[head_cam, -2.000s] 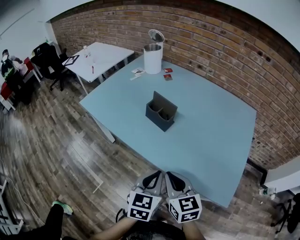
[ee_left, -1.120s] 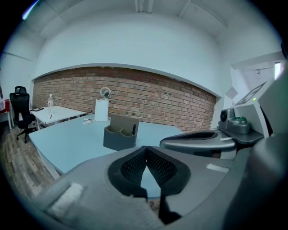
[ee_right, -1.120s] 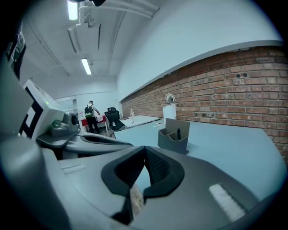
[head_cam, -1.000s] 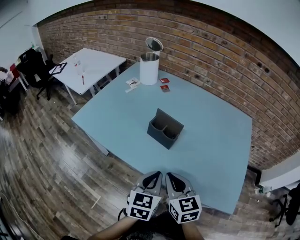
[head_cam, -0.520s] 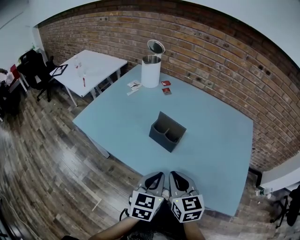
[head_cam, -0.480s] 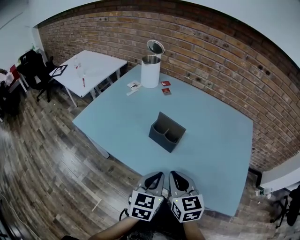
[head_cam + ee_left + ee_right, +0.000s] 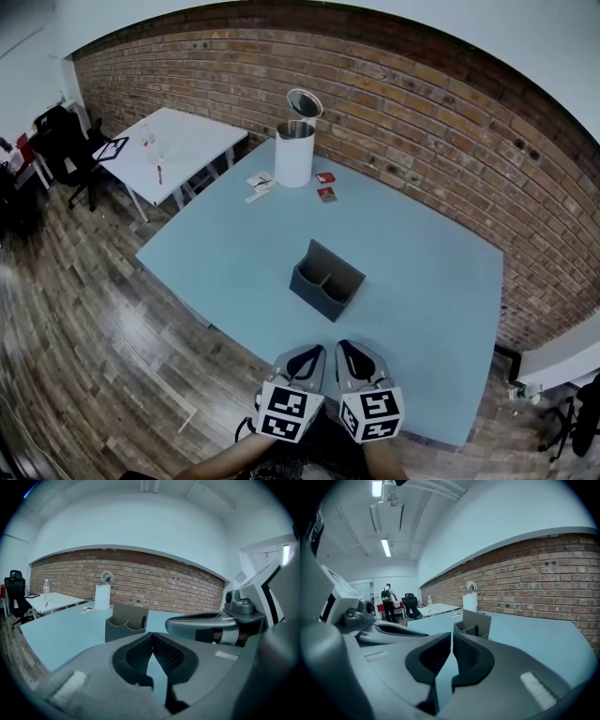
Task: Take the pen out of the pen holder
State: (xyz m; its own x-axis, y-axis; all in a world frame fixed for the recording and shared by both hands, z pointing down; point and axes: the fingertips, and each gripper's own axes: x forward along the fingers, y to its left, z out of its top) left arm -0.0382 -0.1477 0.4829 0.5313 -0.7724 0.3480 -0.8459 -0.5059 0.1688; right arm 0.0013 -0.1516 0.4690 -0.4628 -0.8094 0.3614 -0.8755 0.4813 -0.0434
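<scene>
A dark grey pen holder [image 7: 326,281] with two compartments stands near the middle of the light blue table [image 7: 431,281]. A dark pen [image 7: 143,620] stands in its right compartment, also seen as the pen [image 7: 476,630] in the right gripper view. My left gripper [image 7: 313,351] and right gripper [image 7: 346,349] hang side by side over the table's near edge, well short of the holder. Both are shut with nothing between their jaws. The holder [image 7: 126,623] lies straight ahead of the left gripper [image 7: 151,635]. From the right gripper [image 7: 452,635] the holder [image 7: 473,623] is also ahead.
A tall white canister [image 7: 293,150] with its lid up stands at the table's far edge, with small red packets [image 7: 325,194] and papers [image 7: 257,182] near it. A white table [image 7: 173,141] and black chairs [image 7: 61,141] stand at left. A brick wall [image 7: 450,131] runs behind. A person [image 7: 386,603] stands far off.
The head view has shifted a little over the table. Both grippers keep the same shut pose side by side at the near edge; the holder has not moved.
</scene>
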